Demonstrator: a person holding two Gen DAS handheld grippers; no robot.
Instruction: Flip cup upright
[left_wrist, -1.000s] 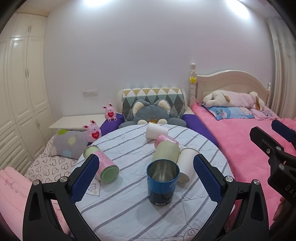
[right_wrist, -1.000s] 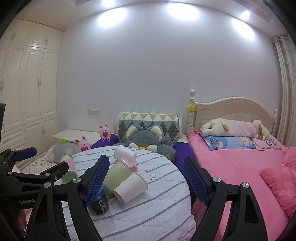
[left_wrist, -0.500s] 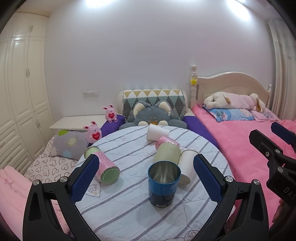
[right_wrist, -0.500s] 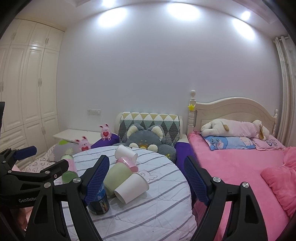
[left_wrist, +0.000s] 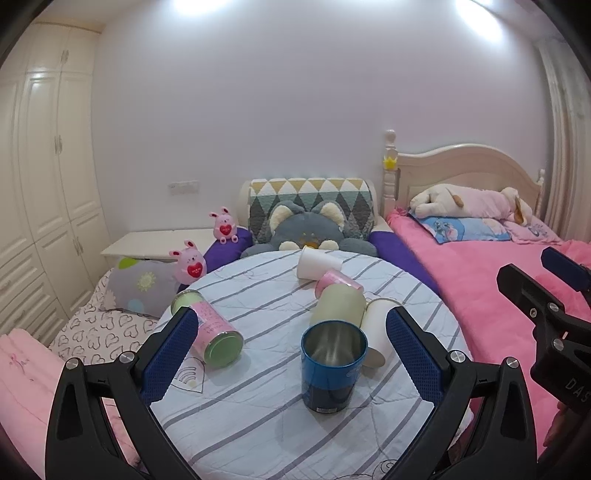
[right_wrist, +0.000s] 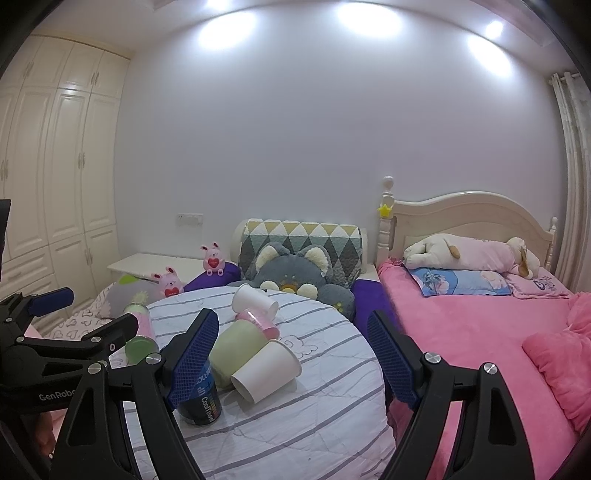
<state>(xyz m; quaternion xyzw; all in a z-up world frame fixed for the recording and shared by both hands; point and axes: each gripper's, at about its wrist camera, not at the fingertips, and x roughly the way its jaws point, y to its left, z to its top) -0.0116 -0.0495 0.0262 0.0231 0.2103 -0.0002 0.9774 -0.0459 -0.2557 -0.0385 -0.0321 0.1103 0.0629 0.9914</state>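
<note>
Both my left tongs (left_wrist: 291, 356) and right tongs (right_wrist: 290, 360) are wide open, holding nothing. Blue cup (left_wrist: 333, 363) stands upright near the bench's (left_wrist: 258, 424) front edge; the other cups (right_wrist: 264, 371) lie tipped mid-bench, probably next.

A child's bedroom at home. A pink-covered bed (right_wrist: 480, 332) with a plush dog (right_wrist: 469, 254), stuffed bunnies (left_wrist: 224, 224) and cream wardrobes (right_wrist: 55, 166) fill the room.
</note>
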